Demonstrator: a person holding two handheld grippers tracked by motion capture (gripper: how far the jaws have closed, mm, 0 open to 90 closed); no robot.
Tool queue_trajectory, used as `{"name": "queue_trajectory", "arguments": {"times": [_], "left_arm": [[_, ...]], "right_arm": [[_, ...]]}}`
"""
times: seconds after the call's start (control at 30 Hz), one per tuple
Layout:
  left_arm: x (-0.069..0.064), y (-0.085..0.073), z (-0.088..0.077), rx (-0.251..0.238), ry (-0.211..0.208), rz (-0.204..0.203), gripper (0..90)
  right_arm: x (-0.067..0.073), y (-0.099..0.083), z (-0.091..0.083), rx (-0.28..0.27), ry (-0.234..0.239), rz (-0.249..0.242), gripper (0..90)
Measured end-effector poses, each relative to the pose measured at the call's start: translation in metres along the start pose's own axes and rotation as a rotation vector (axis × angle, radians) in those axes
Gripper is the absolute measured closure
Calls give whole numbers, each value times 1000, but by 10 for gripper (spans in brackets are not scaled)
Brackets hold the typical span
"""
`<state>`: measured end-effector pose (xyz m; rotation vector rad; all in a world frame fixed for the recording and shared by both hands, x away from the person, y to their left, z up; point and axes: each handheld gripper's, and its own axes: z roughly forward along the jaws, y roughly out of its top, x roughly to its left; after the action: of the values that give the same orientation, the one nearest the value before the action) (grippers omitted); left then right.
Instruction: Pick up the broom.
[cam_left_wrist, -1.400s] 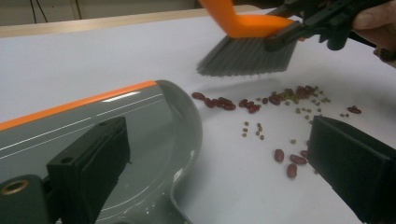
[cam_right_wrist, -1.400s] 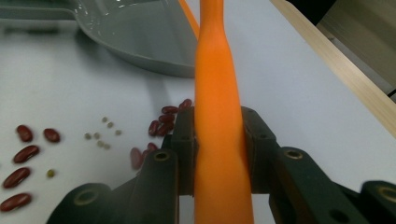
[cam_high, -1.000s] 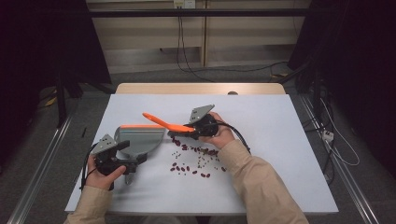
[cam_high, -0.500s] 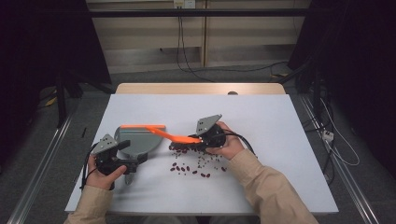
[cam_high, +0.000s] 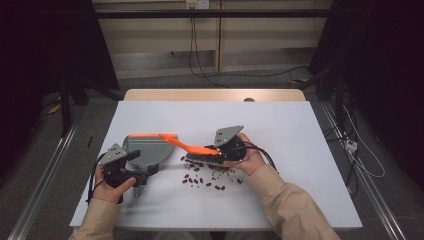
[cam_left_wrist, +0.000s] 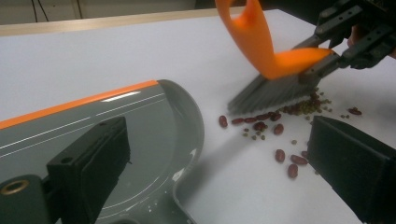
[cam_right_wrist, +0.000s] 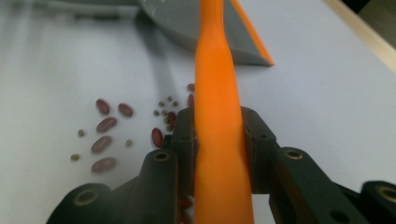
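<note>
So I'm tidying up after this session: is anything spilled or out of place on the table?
Yes. Red beans and smaller green ones lie scattered loose on the white table, between the grey dustpan and the orange brush clamped in the right gripper. None are in the pan.

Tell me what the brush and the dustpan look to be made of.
Brush: likely moulded plastic, smooth orange handle with a soft sheen; stiff grey bristles, probably synthetic. Dustpan: likely hard plastic, glossy grey with light reflections and an orange rim.
</note>
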<state>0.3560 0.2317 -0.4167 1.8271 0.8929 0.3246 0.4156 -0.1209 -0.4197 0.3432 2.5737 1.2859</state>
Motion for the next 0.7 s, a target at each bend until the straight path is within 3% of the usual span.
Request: {"name": "queue_trajectory", "arguments": {"times": [0.07,0.17,0.33,0.5,0.63,0.7], "left_arm": [[0,0,0,1,1,-2,58],[0,0,1,10,1,1,58],[1,0,2,12,1,5,58],[2,0,0,8,5,1,58],[2,0,-1,6,6,2,58],[2,0,-1,4,4,3,58]], "right_arm": [[-3,1,-3,-22,1,23,709],[-6,5,-4,-27,-19,15,709],[-13,8,11,0,-46,-1,710],[-12,7,28,4,-5,4,709],[-5,10,26,30,12,-30,709],[-3,9,23,31,31,-24,709]]}}
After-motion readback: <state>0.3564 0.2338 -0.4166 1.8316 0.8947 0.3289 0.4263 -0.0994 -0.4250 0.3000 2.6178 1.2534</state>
